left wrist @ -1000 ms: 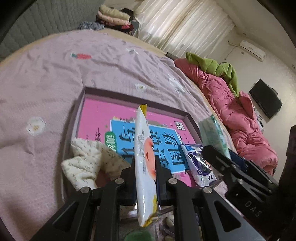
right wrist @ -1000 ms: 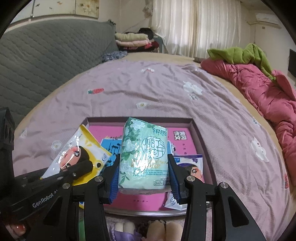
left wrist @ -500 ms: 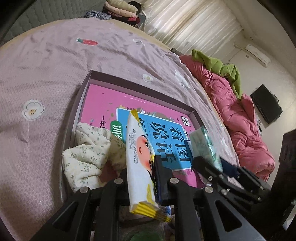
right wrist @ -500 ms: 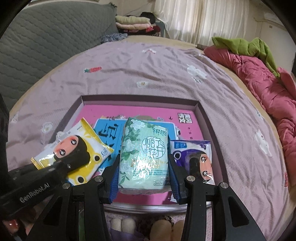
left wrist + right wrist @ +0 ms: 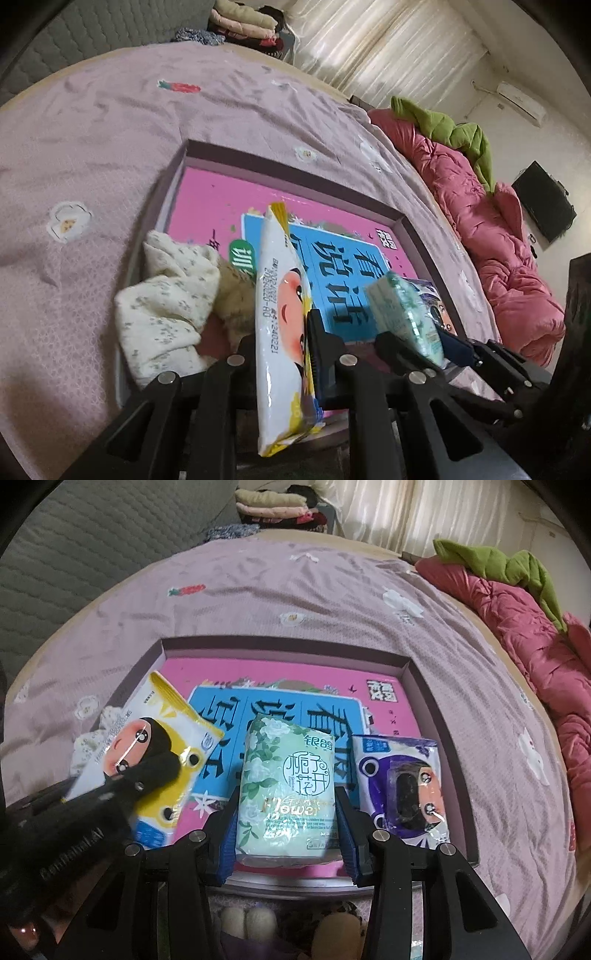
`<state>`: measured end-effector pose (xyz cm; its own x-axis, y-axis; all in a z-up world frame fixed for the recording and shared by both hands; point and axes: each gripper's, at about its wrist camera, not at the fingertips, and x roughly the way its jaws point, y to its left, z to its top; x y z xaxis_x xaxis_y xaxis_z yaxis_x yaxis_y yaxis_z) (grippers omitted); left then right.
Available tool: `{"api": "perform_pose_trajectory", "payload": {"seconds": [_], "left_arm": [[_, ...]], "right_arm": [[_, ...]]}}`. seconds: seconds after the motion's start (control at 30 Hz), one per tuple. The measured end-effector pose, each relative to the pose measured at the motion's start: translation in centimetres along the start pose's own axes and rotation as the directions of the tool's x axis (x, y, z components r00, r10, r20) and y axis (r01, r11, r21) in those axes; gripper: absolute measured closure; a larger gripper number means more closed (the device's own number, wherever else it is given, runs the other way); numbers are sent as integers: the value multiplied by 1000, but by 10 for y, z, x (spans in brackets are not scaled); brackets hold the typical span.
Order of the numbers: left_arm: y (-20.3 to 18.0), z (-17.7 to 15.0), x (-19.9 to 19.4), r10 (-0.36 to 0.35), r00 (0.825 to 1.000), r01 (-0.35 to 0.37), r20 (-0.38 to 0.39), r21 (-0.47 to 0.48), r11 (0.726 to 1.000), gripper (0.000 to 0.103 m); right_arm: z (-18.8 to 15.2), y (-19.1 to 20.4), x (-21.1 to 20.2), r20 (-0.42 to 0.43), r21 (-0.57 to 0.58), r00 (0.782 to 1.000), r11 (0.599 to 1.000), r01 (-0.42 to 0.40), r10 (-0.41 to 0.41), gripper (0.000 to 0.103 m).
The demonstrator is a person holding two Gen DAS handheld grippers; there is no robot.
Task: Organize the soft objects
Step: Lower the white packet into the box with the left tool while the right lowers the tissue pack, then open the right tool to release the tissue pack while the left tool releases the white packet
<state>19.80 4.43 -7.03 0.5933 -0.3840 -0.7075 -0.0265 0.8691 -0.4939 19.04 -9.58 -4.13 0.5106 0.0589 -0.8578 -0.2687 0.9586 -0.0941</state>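
Note:
My left gripper (image 5: 282, 332) is shut on a yellow and white wipes pack (image 5: 284, 317), held edge-up over the near left part of the shallow box (image 5: 295, 166); the pack also shows in the right wrist view (image 5: 155, 753). My right gripper (image 5: 286, 819) is shut on a pale green tissue pack (image 5: 288, 786), low over the box's near middle; it also shows in the left wrist view (image 5: 406, 314). A purple wipes pack (image 5: 402, 786) lies in the box's near right corner. A cream floral cloth (image 5: 166, 302) lies in its near left corner.
The box (image 5: 424, 686) has a pink and blue printed bottom and sits on a mauve bedspread (image 5: 92, 147). A red quilt (image 5: 498, 240) with a green cloth lies to the right. Folded clothes (image 5: 273, 506) are stacked at the far end. Plush items (image 5: 251, 923) lie below the near rim.
Both grippers have moved down and forward over the box with their packs. The green tissue pack now sits lower, beside the purple pack.

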Motion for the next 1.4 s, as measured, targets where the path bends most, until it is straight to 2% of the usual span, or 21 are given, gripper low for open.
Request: {"api": "perform_pose_trajectory", "payload": {"seconds": [0.47,0.73,1.03,1.1,1.17,1.27,1.4], "left_arm": [[3,3,-2,-15,997,15,-76,-12,1000,86],[4,4,-4,-17,996,16,-85,-5,1000,86],[3,4,-4,-13,996,13,-87,4,1000,86],[1,4,-5,-6,996,7,-87,12,1000,85],[0,4,-5,-3,996,4,-85,15,1000,85],[-1,4,-7,-5,997,7,-78,19,1000,82],[-3,5,-10,-10,998,12,-69,28,1000,69]], "right_arm": [[-6,2,9,-60,1,998,1000,-10,10,55],[-7,1,7,-73,13,997,1000,-17,18,55],[-8,1,6,-78,17,997,1000,-19,20,48],[-7,3,3,-66,7,998,1000,-22,22,40],[-8,3,0,-51,4,998,1000,-30,30,39],[-8,3,-7,-32,-2,999,1000,-31,31,39],[-8,3,-17,-16,3,999,1000,-29,29,39]]}}
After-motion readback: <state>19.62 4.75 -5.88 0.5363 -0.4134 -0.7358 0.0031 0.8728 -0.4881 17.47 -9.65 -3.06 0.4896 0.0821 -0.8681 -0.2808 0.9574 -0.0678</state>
